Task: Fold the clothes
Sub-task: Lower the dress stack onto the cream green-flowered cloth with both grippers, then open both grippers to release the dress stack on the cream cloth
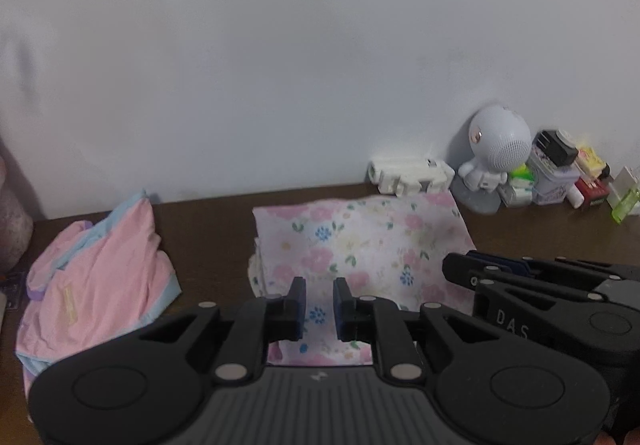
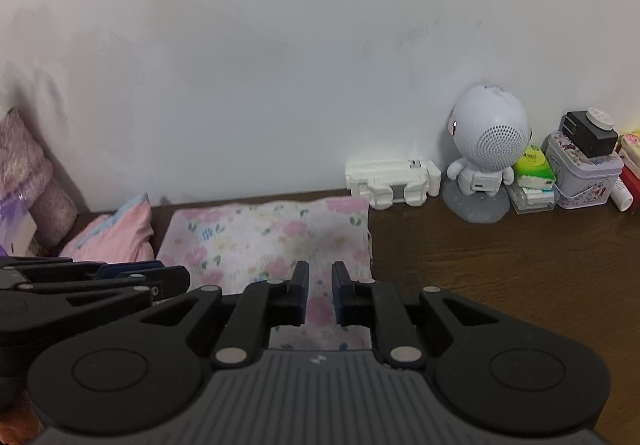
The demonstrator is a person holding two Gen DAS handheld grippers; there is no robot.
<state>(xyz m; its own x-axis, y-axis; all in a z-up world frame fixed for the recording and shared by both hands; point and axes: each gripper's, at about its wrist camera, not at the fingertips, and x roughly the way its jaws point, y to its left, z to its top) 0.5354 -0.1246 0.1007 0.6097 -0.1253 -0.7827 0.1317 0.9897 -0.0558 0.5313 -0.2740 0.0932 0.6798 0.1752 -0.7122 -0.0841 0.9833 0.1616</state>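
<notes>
Clearly the step in hand looks like finishing the floral garment and turning to the next piece, so order matters. At the left end of the worktop lies the pink garment, crumpled with its blue trim bunched, reaching from near the back edge toward the front edge; it appears to be the piece not yet folded. Just right of it, with bare wood between, the floral garment lies flat in a neat rectangle, its far edge close to the back edge by the wall. The left gripper hovers over the near part of the floral cloth, its fingers narrowly parted with nothing between them; the pads look clear of the fabric. The right gripper hovers over the same cloth's right near corner, its jaws likewise a small gap apart and gripping nothing. To do this well, I judge, press or smooth the fold only if a layer lifts, then take the pink piece by two trim corners and spread it flat first. At the back right stand a white block toy, an astronaut figure and a tin; keep sleeves and cloth away from them.
</notes>
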